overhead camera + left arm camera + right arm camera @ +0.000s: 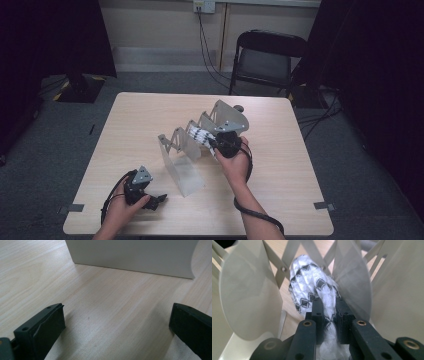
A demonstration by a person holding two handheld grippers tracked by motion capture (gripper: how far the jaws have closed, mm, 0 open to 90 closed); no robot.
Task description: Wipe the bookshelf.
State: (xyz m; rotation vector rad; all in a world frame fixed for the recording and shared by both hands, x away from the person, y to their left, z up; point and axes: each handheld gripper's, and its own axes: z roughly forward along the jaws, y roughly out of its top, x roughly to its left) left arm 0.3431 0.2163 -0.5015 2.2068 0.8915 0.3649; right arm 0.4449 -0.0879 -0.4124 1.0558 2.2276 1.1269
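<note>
Table: pale wood-grain top; it bears everything I work on, and my forearms come in over its near edge.
Chair: dark folding chair, standing on the floor beyond the far edge of the table.
Rack: grey accordion rack of flat upright plates joined by crossed slats, standing near the middle of the table and running from near left to far right; one broad plate stands on the wood just ahead of my left gripper.
Right gripper: in my right hand at the rack's far end, jaws drawn narrow and clamped on the cloth, pointing in between two plates.
Left gripper: in my left hand, low over the near left part of the table, jaws spread wide with bare wood between them, apart from the rack.
Cloth: white fabric with a black triangle pattern, bunched between two rack plates, its tail pinched between my right gripper's pads.
</note>
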